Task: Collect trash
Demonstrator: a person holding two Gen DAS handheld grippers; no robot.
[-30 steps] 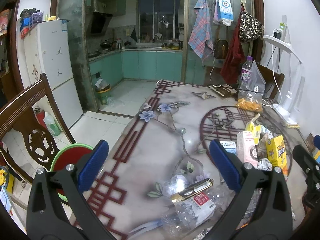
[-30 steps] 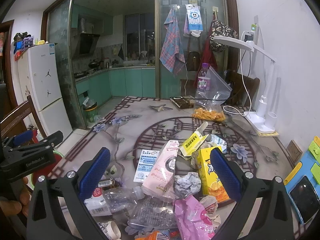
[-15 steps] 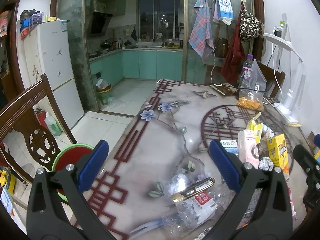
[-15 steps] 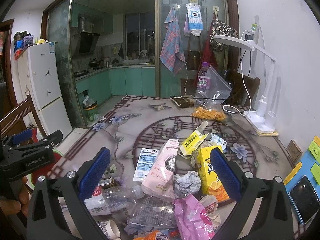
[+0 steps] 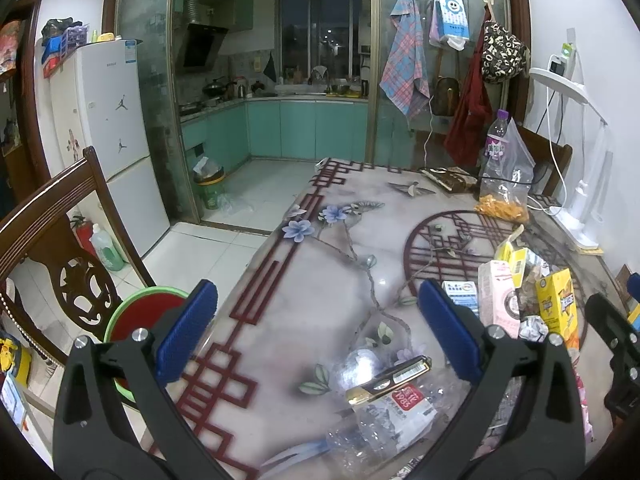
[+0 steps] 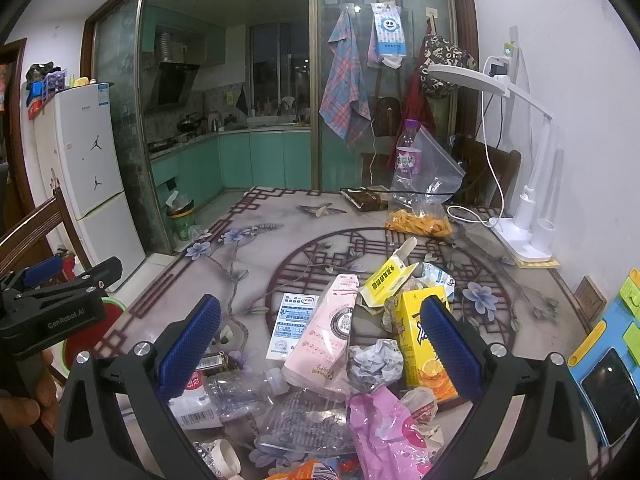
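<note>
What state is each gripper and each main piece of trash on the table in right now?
left gripper: open, holding nothing
right gripper: open, holding nothing
pink carton: lying flat on the table
yellow juice carton: lying on the table, partly behind a finger
clear plastic bottle: crushed, lying on its side
paper ball: crumpled, between the two cartons
clear bag of orange snacks: upright, top open

Far left table [image 6: 256,248]: bare patterned surface, free passage.
Near centre: pink carton [image 6: 326,340], yellow juice box [image 6: 424,344], crushed bottle [image 6: 240,394] and pink wrapper [image 6: 380,432] crowd together, touching.
Far right: desk lamp [image 6: 524,220] and snack bag [image 6: 420,204] block the edge.
Left edge: chair back [image 5: 52,216] just beside the table.
</note>
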